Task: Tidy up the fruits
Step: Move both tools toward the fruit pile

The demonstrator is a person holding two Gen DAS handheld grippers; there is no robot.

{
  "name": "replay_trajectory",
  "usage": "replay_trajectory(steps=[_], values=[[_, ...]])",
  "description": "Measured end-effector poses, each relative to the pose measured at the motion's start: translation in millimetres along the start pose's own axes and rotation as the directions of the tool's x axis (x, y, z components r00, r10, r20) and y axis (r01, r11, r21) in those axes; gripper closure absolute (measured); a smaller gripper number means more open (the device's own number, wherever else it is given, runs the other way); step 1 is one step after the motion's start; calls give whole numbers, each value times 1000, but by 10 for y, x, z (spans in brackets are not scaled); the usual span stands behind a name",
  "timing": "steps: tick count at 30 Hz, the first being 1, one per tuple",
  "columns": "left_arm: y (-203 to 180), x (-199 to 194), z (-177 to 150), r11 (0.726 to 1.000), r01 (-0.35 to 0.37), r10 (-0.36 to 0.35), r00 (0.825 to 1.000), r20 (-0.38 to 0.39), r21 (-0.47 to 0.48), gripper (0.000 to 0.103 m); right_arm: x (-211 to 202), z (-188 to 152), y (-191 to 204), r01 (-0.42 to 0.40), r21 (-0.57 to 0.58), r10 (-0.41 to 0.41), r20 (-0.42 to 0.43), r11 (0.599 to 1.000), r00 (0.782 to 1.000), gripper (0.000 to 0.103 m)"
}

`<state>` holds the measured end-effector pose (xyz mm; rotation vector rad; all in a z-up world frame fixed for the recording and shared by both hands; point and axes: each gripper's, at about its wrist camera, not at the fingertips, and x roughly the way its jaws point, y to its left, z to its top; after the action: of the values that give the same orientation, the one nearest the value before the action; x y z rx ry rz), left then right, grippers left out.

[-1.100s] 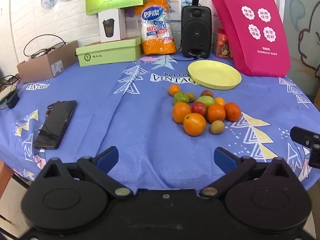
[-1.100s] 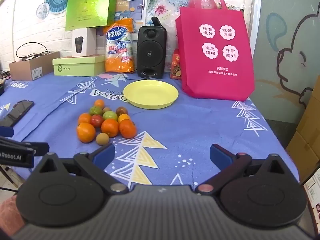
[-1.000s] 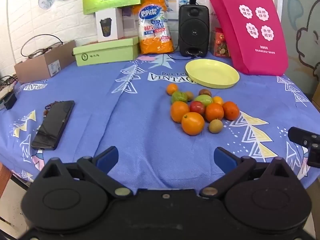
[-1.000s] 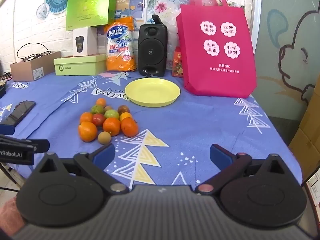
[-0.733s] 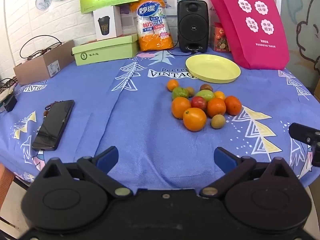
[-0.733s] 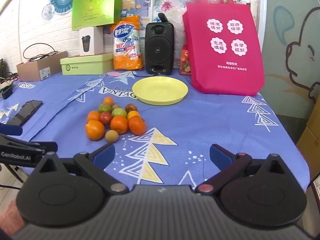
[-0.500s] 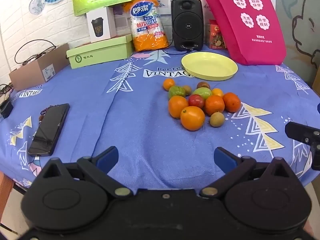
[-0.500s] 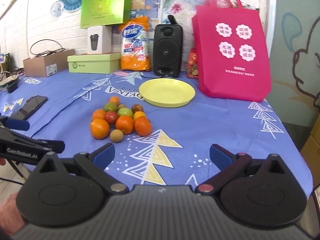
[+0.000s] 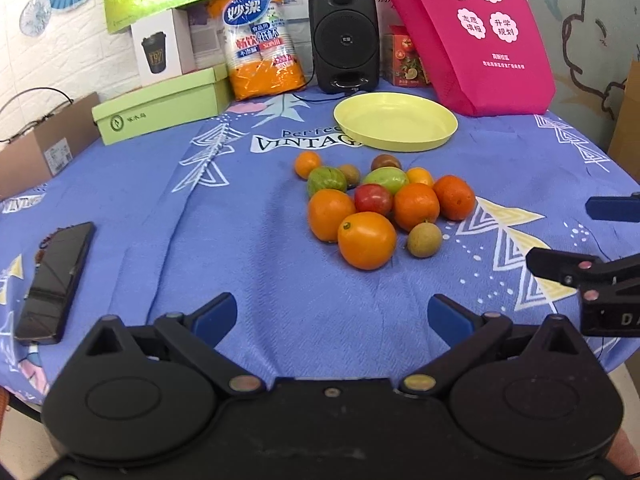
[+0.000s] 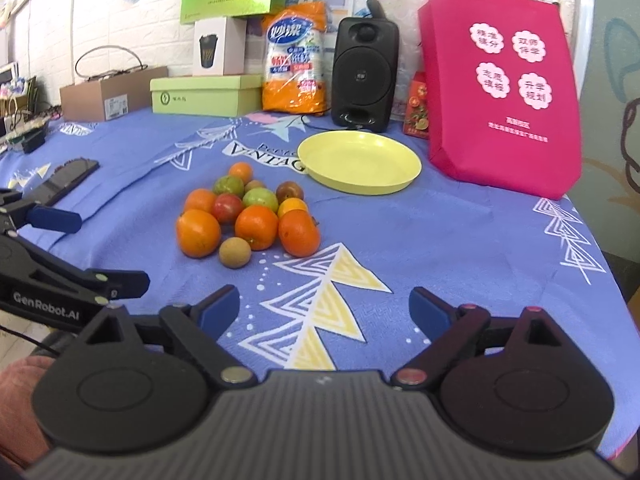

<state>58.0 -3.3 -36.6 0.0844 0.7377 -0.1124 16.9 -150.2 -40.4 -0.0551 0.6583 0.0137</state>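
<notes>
A cluster of fruit (image 9: 380,204) lies on the blue tablecloth: several oranges, a red one, green ones and a small brown one (image 9: 424,239). An empty yellow plate (image 9: 395,120) sits just behind the cluster. My left gripper (image 9: 332,316) is open and empty, short of the fruit. My right gripper (image 10: 325,308) is open and empty, to the right of the cluster (image 10: 248,216), with the plate (image 10: 360,162) beyond. Each gripper shows at the edge of the other's view.
A pink bag (image 9: 472,36), a black speaker (image 9: 344,36), an orange packet (image 9: 262,40) and green boxes (image 9: 160,110) line the back. A black phone (image 9: 56,280) lies at the left. The table edge runs close on the right.
Both grippers have moved forward over the table towards the fruit, which looks larger and nearer. Both jaws stay open. The fruit and the plate have not moved.
</notes>
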Motion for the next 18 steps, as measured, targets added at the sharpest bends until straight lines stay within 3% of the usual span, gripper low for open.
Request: replay_trajectory(steps=[6, 10, 14, 18], values=[[92, 326, 119, 999, 35, -35, 999, 0, -15, 12, 350, 111, -24, -5, -62, 3, -33, 998, 999, 22], [129, 560, 199, 998, 58, -58, 997, -40, -1, 28, 514, 170, -57, -9, -82, 5, -41, 997, 999, 23], [148, 719, 270, 991, 131, -131, 991, -40, -12, 45, 649, 220, -74, -17, -104, 12, -51, 994, 999, 23], [131, 818, 342, 988, 151, -152, 988, -35, -14, 48, 736, 267, -64, -34, -128, 27, -59, 991, 998, 23]])
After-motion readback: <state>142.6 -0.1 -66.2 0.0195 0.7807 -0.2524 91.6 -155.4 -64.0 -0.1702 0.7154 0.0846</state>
